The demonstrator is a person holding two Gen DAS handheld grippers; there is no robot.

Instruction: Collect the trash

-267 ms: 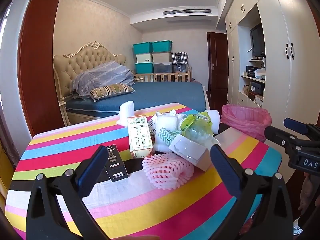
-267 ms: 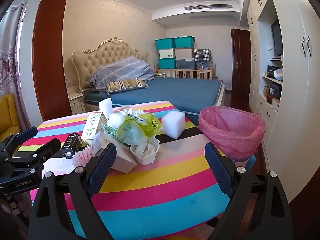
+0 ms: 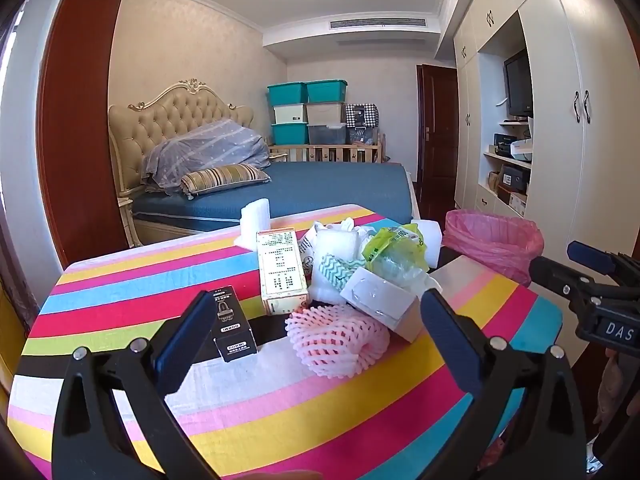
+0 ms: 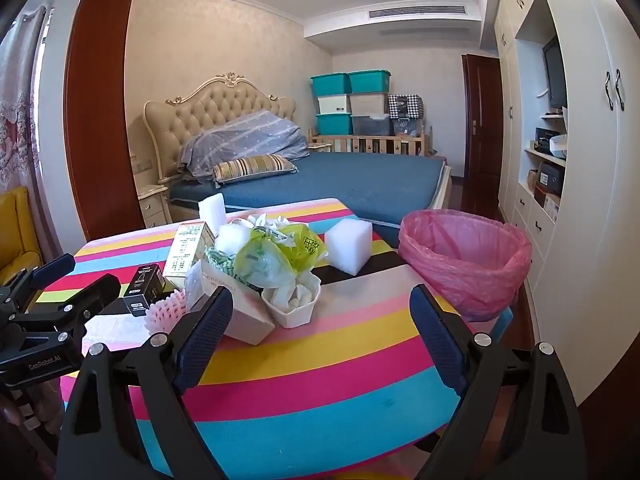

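Observation:
A heap of trash lies on the striped table (image 3: 120, 304): a pink foam net (image 3: 338, 338), a black box (image 3: 234, 326), a cream carton (image 3: 282, 270), a white box (image 3: 382, 300), a green plastic bag (image 3: 394, 250) and white foam blocks (image 3: 428, 236). My left gripper (image 3: 317, 300) hovers open just short of the pink net, holding nothing. My right gripper (image 4: 321, 296) is also open and empty, in front of a white paper cup (image 4: 292, 304) and the green bag (image 4: 276, 258). A bin with a pink liner (image 4: 464, 256) stands off the table's right edge.
Each gripper shows in the other's view: the right one (image 3: 592, 276) at the right edge, the left one (image 4: 52, 288) at the left edge. A blue bed (image 4: 360, 184) lies behind the table, white wardrobes (image 4: 592, 160) stand on the right, and a yellow chair (image 4: 16, 224) on the left.

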